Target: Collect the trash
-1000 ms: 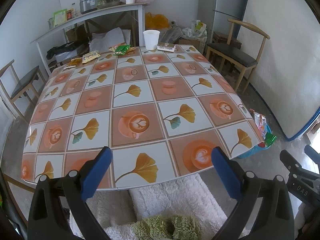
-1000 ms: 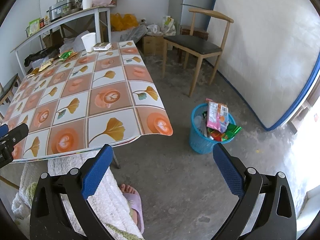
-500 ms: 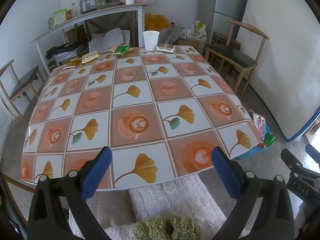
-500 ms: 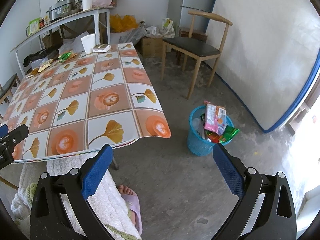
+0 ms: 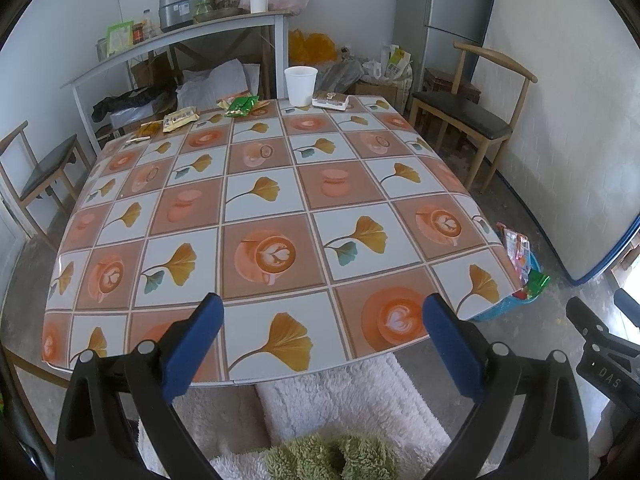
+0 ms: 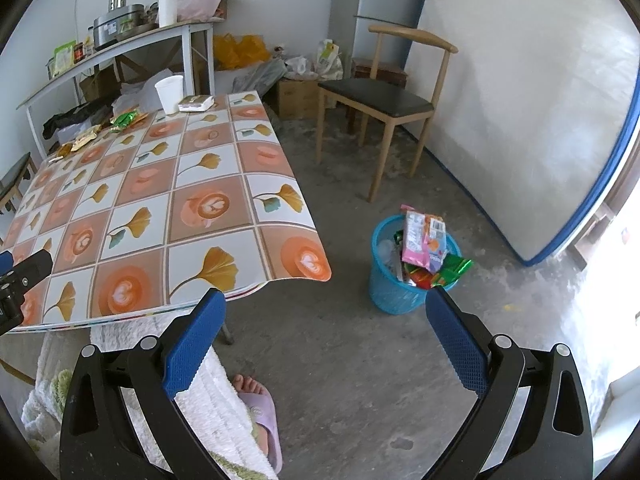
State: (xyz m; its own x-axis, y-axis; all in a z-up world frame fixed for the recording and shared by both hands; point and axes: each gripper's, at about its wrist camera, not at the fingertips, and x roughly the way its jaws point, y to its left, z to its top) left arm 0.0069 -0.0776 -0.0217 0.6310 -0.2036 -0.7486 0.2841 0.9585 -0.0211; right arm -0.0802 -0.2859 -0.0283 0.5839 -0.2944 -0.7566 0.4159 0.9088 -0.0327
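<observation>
while hovering over the near edge of the counter (image 5: 280, 208), left claw (image 5: 320, 340) spread wide, grasping nothing. right claw (image 6: 324, 336) likewise released, above bare floor. blue bin (image 6: 394, 284) at 1 o'clock of right claw, stuffed with wrappers. green wrapper (image 5: 241, 105), yellow wrapper (image 5: 180, 118), white cup (image 5: 300, 85) and small box (image 5: 330, 100) at far counter edge, 12 o'clock.

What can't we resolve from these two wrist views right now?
- blue bin: in the left wrist view, mostly hidden behind the table corner.
- Bin's lower contents: in the right wrist view, covered by the pink packet on top.
- Far-edge wrappers: print too small to read in either view.
- right gripper: in the left wrist view, cut off by the edge.
- Person: only a foot shows.
</observation>
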